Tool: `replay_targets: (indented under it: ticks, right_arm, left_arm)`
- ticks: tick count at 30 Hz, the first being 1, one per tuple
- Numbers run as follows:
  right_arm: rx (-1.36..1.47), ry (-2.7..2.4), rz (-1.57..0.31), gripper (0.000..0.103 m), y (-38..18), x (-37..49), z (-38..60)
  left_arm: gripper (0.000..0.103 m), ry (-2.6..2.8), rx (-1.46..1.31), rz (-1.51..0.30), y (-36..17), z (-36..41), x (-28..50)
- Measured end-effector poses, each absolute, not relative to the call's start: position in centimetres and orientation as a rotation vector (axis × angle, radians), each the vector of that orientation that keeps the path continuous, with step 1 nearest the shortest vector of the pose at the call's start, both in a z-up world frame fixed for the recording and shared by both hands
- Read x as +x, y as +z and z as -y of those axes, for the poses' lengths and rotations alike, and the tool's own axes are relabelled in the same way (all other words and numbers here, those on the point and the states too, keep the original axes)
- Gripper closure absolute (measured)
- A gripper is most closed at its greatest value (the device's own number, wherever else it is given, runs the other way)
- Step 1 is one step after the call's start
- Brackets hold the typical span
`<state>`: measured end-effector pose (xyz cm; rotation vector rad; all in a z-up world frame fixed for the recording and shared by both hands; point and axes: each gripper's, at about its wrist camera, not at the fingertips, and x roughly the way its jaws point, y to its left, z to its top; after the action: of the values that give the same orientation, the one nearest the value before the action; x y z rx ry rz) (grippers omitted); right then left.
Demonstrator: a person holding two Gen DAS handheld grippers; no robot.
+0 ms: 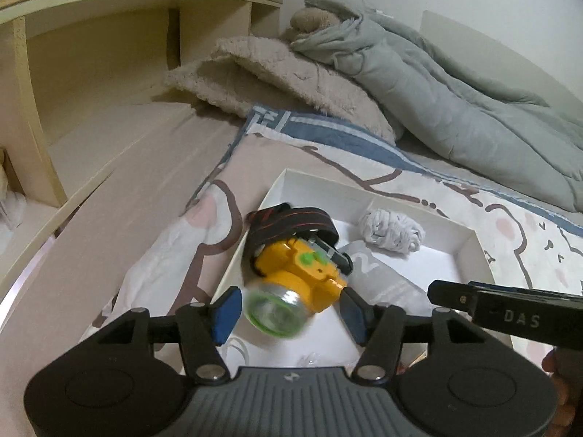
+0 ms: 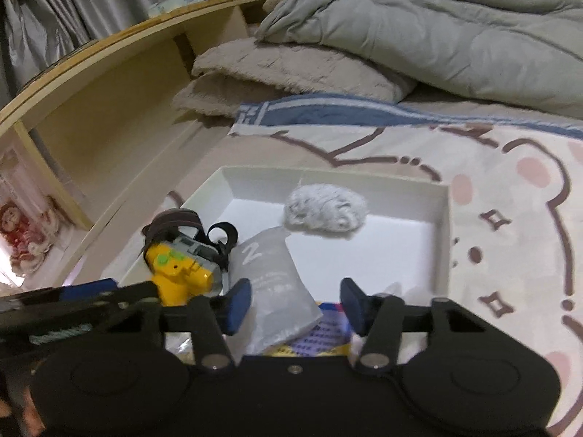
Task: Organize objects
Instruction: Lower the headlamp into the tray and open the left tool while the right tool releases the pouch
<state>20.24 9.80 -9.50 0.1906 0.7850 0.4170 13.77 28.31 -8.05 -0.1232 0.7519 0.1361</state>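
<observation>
My left gripper (image 1: 289,313) stands apart around the yellow headlamp (image 1: 298,276), not pressing; my right gripper (image 2: 295,307) stands apart above the grey pouch (image 2: 277,284).

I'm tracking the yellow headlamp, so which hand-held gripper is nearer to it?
Left. The left hand-held gripper has the yellow headlamp between its open fingers; the right hand-held gripper is beside it, over the grey pouch.
</observation>
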Motion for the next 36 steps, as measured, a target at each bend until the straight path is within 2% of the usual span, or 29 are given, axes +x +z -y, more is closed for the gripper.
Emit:
replay_targets:
  ticks: [4, 9, 14, 16, 17, 23, 26, 34, 36]
  right_arm:
    - [0.177, 0.426, -0.798, 0.055, -9.8, 20.6, -9.9]
    - [0.044, 0.500, -0.822, 0.074, -10.5, 20.1, -12.6]
    - [-0.060, 0.566, -0.813, 0.075, -11.2, 18.7, -15.8]
    - [-0.045, 0.617, -0.850, 0.085, -11.6, 18.5, -16.6]
    - [-0.030, 0.616, -0.856, 0.086, -11.7, 18.4, -16.7]
    - [0.042, 0.579, -0.825, 0.086, -10.5, 18.9, -14.7]
    - [0.054, 0.457, -0.759, 0.079, -9.6, 19.7, -12.6]
    - [0.045, 0.354, -0.804, 0.079, -11.3, 22.0, -10.1]
    - [0.005, 0.411, -0.828, 0.083, -11.8, 21.7, -10.9]
  left_arm:
    - [0.044, 0.131, -0.096, -0.770, -8.3, -28.2, 13.7]
    - [0.051, 0.144, -0.114, -0.780, -8.5, -28.9, 13.8]
    - [0.053, 0.155, -0.134, -0.782, -8.6, -29.5, 13.8]
    - [0.053, 0.154, -0.138, -0.780, -8.6, -29.6, 13.7]
    - [0.053, 0.153, -0.139, -0.779, -8.6, -29.6, 13.7]
    - [0.053, 0.153, -0.141, -0.779, -8.6, -29.9, 13.5]
    - [0.053, 0.156, -0.137, -0.783, -8.7, -29.8, 13.5]
    - [0.053, 0.155, -0.127, -0.787, -8.9, -29.6, 13.6]
    - [0.053, 0.156, -0.123, -0.790, -8.9, -29.5, 13.6]
